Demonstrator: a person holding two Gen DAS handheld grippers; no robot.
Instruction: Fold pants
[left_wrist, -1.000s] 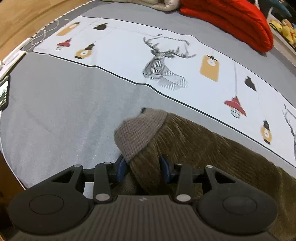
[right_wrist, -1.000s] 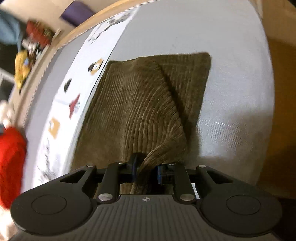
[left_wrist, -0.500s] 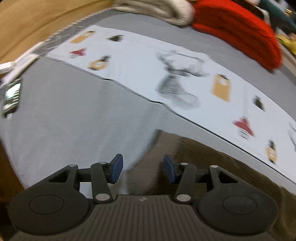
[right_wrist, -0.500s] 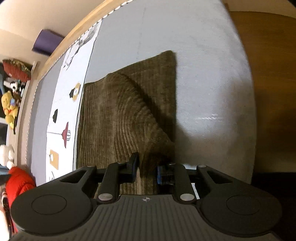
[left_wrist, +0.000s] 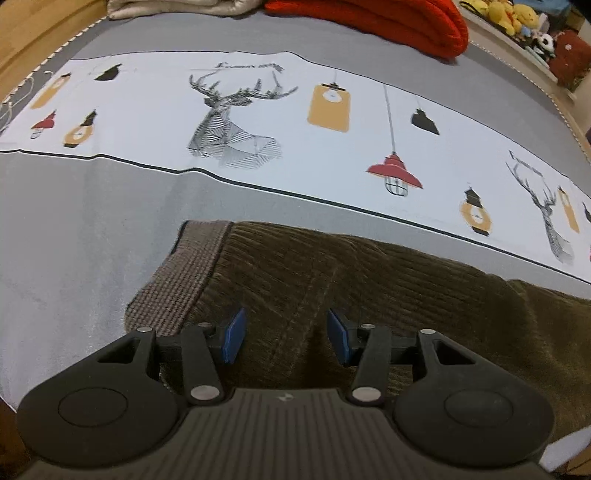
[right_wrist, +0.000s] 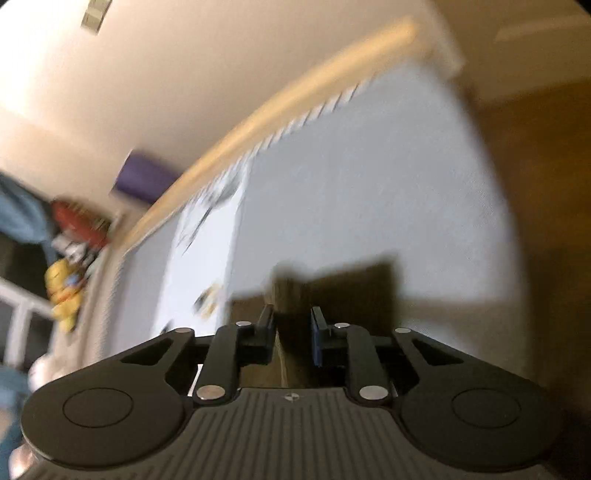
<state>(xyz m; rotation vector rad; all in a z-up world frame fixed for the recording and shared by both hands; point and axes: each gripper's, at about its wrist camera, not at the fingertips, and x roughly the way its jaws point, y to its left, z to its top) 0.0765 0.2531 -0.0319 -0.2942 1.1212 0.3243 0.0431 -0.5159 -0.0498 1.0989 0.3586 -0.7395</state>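
My left hand-held gripper (left_wrist: 282, 334) hangs with its blue pads spread wide and nothing between them, just above the olive corduroy pants (left_wrist: 369, 295), which lie folded on the grey bed (left_wrist: 74, 240) with the checked waistband lining (left_wrist: 181, 280) turned out at the left end, near the white deer-and-lantern cloth (left_wrist: 258, 122). My right hand-held gripper (right_wrist: 291, 334) shows in a blurred view, its pads a little apart with a ridge of the pants (right_wrist: 288, 295) between them; I cannot tell whether they pinch it.
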